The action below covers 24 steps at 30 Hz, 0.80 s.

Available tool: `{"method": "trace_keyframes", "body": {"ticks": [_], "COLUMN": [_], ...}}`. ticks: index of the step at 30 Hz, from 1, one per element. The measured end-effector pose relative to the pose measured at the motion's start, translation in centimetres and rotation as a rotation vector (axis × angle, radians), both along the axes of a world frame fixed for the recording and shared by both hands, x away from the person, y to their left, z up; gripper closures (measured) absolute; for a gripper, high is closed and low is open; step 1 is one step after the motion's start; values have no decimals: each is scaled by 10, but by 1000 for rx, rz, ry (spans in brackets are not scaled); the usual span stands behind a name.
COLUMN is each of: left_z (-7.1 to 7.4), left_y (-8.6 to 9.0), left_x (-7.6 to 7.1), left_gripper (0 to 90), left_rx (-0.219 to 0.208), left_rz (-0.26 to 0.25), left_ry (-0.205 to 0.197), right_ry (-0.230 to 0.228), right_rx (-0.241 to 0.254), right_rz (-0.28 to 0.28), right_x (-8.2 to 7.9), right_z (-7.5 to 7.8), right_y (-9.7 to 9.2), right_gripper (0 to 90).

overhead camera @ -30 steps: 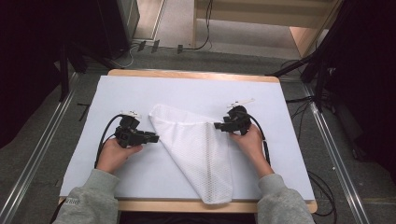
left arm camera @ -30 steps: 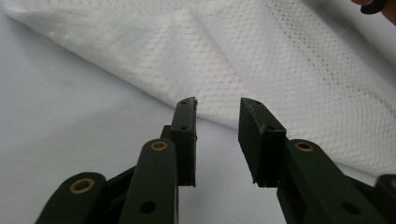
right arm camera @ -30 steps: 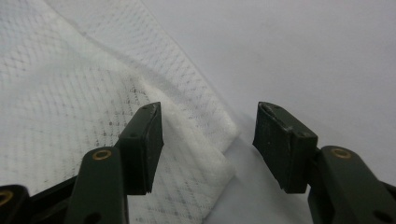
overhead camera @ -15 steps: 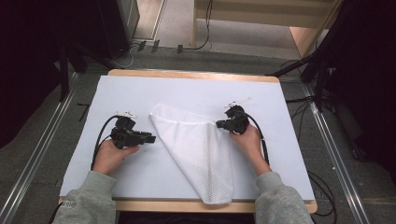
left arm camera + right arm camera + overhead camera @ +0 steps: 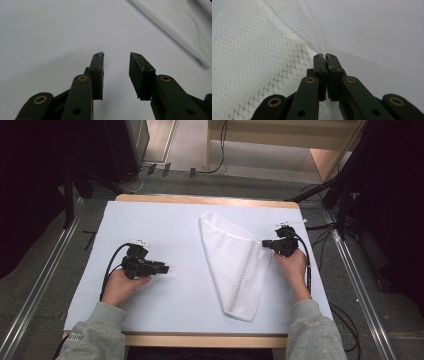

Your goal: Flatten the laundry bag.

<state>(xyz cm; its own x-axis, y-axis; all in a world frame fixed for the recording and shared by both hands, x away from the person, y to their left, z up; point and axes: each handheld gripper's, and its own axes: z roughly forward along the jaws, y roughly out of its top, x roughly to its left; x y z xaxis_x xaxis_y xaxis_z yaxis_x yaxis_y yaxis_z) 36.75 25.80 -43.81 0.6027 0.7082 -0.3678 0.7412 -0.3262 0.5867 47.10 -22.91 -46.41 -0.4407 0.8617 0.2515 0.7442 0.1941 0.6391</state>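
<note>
Dragging mesh cloth (image 5: 239,270) rightward, right gripper (image 5: 266,243) newly clamped

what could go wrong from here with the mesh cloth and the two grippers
The right gripper pinches only a thin edge of the white mesh cloth, so it may slip out if pulled. The left gripper is open and apart from the cloth, so a one-sided pull might drag or bunch it on the table.

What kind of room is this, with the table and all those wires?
Probably a lab or workshop for recording hand tasks. A table with a white cover holds a mesh cloth, cables trail over the grey floor, and metal rails run alongside.
</note>
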Motion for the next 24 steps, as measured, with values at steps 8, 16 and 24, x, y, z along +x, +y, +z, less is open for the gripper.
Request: {"method": "trace_keyframes", "body": {"ticks": [8, 16, 24], "left_z": [1, 2, 1], "left_y": [3, 2, 0], "left_x": [0, 1, 3], "left_gripper": [645, 634, 626], "left_rx": [-4, -6, -6], "left_rz": [9, 6, 3], "left_ry": [-5, -10, -9], "right_ry": [-46, -24, 8], "right_rx": [1, -19, -22], "right_rz": [-20, -48, -20], "right_x": [-10, -21, -20], "right_z": [9, 1, -7], "right_y": [-6, -14, -11], "right_gripper": [691, 623, 840]}}
